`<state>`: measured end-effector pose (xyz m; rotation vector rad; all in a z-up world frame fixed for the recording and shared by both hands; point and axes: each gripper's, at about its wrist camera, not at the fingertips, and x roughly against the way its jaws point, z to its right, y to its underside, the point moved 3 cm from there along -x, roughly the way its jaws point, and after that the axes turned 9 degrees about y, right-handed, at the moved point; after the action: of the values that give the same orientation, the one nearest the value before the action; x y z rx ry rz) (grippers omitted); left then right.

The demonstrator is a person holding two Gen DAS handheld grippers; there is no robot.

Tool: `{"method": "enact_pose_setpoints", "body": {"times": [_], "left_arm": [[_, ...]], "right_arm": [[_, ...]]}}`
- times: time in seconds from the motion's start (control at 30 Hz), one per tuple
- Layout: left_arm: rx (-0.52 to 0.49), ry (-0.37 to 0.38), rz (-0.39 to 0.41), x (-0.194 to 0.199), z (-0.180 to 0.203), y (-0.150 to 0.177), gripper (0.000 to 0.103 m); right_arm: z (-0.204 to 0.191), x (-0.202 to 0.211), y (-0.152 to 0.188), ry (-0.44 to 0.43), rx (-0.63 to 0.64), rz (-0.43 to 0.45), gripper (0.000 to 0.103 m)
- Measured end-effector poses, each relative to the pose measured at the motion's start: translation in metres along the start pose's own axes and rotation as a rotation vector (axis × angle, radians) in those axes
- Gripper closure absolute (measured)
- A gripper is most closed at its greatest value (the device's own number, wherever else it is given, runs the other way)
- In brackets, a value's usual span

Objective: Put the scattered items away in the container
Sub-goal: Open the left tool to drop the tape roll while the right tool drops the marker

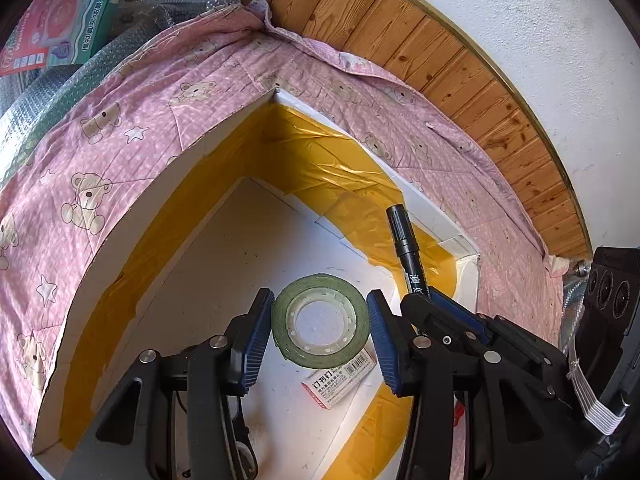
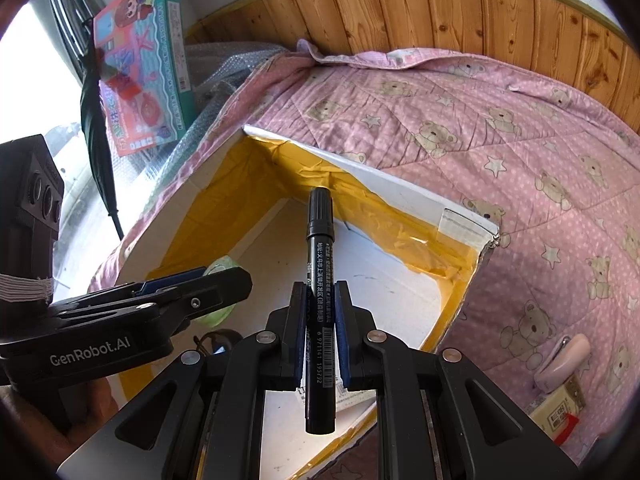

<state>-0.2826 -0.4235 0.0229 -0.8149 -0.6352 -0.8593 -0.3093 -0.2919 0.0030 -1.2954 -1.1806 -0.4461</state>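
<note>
Right gripper (image 2: 320, 320) clamped marker (image 2: 320, 264) above box (image 2: 400, 184); lower before releasing. Left gripper (image 1: 320, 328) gaped, empty, straddling tape roll (image 1: 320, 324).

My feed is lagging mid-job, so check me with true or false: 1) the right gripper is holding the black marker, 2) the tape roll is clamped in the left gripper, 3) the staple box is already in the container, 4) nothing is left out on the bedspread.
1) The right gripper is shut on the black marker: true.
2) The left gripper clamps the green tape roll: false. Its jaws stand open on either side of the roll, with gaps showing.
3) The staple box lies in the white box: true, partly under the tape roll.
4) Nothing remains on the pink bedspread: false. A pink case and a small carton still lie there.
</note>
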Motion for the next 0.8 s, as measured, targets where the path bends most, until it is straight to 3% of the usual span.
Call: {"method": "enact_pose_setpoints", "body": {"times": [0.1, 0.17, 0.27, 0.57, 0.8], "left_arm": [[0.017, -0.018, -0.011, -0.011, -0.007, -0.006, 0.054], [0.013, -0.039, -0.014, -0.019, -0.012, -0.011, 0.054], [0.048, -0.033, -0.043, -0.026, -0.023, -0.013, 0.051], [0.003, 0.014, -0.029, -0.001, -0.014, 0.009, 0.051], [-0.062, 0.013, 0.025, 0.033, 0.009, 0.035, 0.049]], "right_arm": [[0.000, -0.007, -0.004, 0.008, 0.021, -0.001, 0.087], [0.003, -0.005, -0.005, 0.010, 0.004, 0.019, 0.079], [0.008, 0.003, -0.001, 0.014, -0.018, 0.046, 0.079], [0.007, 0.026, 0.021, -0.041, -0.075, 0.077, 0.079], [-0.001, 0.044, 0.040, -0.095, -0.107, 0.094, 0.079]]}}
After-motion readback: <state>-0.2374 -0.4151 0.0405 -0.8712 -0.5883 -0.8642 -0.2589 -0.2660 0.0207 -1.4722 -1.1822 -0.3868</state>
